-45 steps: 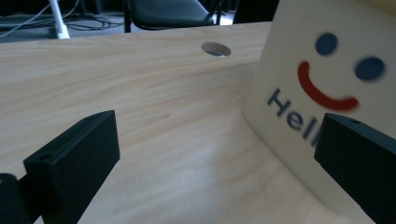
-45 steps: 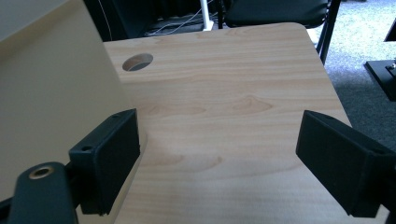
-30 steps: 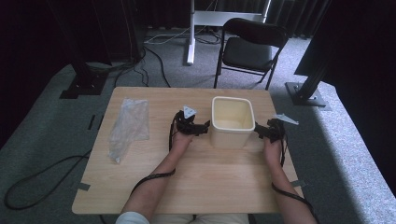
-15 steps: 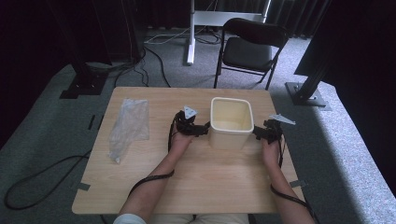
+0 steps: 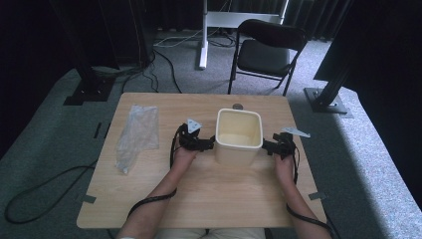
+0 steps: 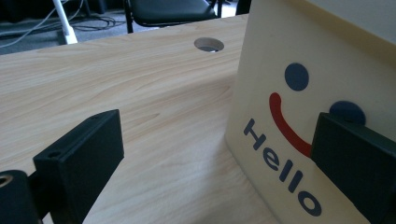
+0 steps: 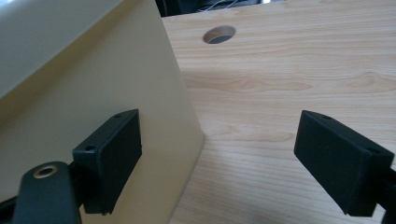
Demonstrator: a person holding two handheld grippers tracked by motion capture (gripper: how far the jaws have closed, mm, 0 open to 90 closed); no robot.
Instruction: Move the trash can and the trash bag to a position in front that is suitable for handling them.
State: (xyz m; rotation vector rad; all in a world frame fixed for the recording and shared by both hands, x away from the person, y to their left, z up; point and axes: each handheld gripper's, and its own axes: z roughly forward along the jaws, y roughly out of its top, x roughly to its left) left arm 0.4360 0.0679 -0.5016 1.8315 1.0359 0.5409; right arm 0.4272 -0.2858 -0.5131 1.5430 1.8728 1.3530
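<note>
A cream square bin (image 5: 239,134) stands upright and empty in the middle of the wooden table (image 5: 219,199). My left gripper (image 5: 206,144) is open at the bin's left wall. In the left gripper view, one jaw of my left gripper (image 6: 217,163) lies against the bin (image 6: 327,60), over its blue and red "Hello" print. My right gripper (image 5: 268,147) is open at the bin's right wall. In the right gripper view, one jaw of my right gripper (image 7: 226,161) rests on the bin's plain wall (image 7: 84,79), the other over bare wood.
A crumpled clear plastic bag (image 5: 137,137) lies on the table's left part. A round cable hole (image 5: 238,106) sits just behind the bin. A black folding chair (image 5: 263,50) stands beyond the far edge, with cables on the floor.
Both grippers have closed in on the bin's sides. The bin has shifted toward the person and slightly left.
</note>
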